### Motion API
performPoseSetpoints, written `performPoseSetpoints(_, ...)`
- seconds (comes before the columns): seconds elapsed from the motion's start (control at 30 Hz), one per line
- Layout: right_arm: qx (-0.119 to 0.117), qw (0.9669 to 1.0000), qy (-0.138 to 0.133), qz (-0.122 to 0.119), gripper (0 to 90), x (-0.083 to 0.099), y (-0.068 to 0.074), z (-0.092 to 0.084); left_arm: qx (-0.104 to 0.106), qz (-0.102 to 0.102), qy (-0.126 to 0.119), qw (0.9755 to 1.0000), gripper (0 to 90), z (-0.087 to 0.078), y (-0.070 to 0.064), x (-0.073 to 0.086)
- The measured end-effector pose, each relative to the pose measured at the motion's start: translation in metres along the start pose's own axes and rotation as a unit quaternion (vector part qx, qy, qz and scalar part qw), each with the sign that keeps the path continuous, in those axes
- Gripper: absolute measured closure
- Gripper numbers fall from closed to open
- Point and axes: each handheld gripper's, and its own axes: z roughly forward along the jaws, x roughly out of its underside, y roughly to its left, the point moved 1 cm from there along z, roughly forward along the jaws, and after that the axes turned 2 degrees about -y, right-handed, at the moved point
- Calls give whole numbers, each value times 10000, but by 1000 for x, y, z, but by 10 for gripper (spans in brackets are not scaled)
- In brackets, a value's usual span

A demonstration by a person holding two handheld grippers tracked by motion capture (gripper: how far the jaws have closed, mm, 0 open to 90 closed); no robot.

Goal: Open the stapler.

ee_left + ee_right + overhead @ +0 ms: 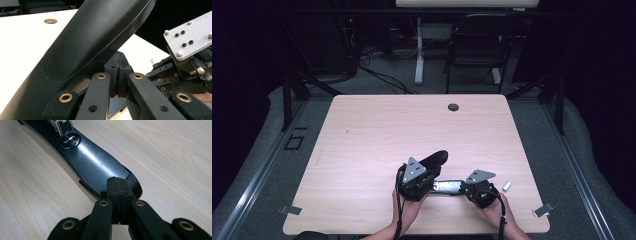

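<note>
An opened black stapler (447, 186) lies near the front edge of the counter (377, 135), between the two grippers, with its top arm (95, 37) swung up and away and its metal magazine exposed. The right gripper (118, 187) has its jaws clenched at the rounded end of the base (95, 167), apparently pinching its edge to pin it down. The left gripper (118, 67) has its jaws pressed together just beside the raised arm; whether they nip part of it I cannot tell. This looks like opening the stapler for loading, perhaps with the small white piece (506, 186) lying just right of the right gripper. To do it well, keep the base flat and steady on the counter, move the arm slowly about its hinge without twisting, and don't release the base until the arm rests open by itself
</note>
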Motion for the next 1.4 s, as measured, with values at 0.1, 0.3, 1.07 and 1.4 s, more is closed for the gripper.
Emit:
performPoseSetpoints(0.1, -6, 10000, 11, -19, 900, 0, 0, 0, -7, -36, -37, 10000, 900, -2, 1, -1)
performPoseSetpoints(0.3, -14, 10000, 18, -24, 900, 0, 0, 0, -9, -99, -46, 9999, 900, -5, 3, -2)
performPoseSetpoints(1.07, -102, 9999, -1, 84, 900, 0, -1, 1, -90, -139, -21, 9999, 900, -11, 8, -7)
performPoseSetpoints(1.4, -70, 9999, -7, 85, 900, -1, 0, 1, -211, -144, -313, 9992, 900, -19, 11, -11)
